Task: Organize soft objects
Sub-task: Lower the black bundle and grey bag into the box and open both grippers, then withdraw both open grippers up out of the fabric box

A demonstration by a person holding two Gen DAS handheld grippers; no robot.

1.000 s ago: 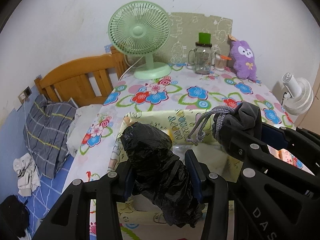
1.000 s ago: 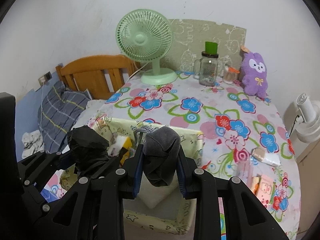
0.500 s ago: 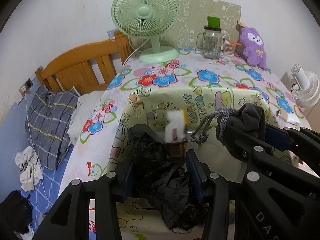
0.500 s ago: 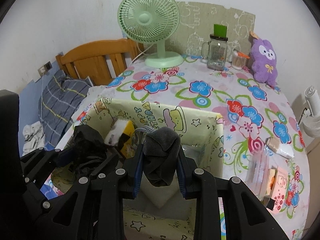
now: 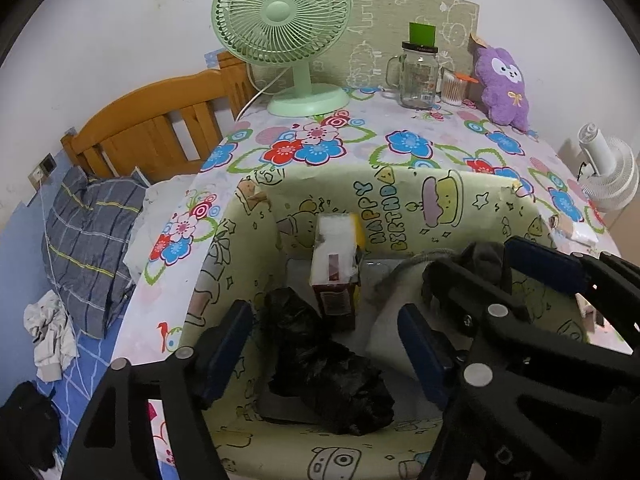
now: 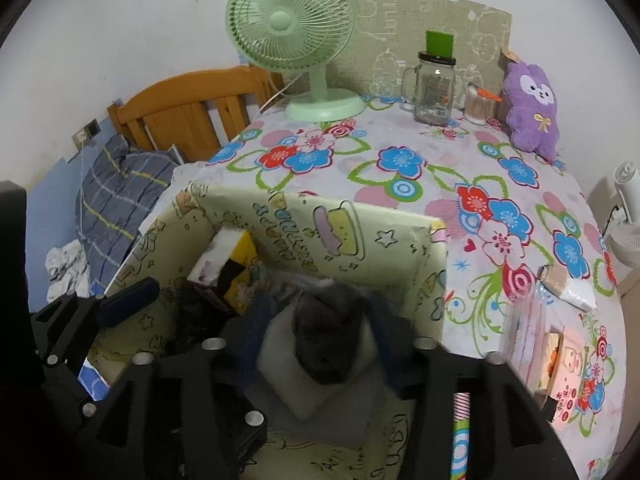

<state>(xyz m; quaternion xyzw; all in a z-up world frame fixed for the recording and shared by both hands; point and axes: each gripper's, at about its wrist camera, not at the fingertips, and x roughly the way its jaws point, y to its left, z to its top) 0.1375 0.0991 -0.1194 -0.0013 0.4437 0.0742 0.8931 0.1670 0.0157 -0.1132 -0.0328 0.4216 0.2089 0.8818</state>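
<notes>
Left wrist: left gripper (image 5: pixel 326 344) opening, black bag (image 5: pixel 328 372) released.

I see the crumpled black plastic bag (image 5: pixel 324 364) lying loose on the floor of the yellow cartoon-print box (image 5: pixel 400 200), sprawled toward the near wall, beside a small carton. The dark grey cloth pouch (image 6: pixel 324 332) sits bunched and a bit blurred over a pale pad in the same box, its grey cord (image 5: pixel 416 258) trailing off toward the far wall.
</notes>
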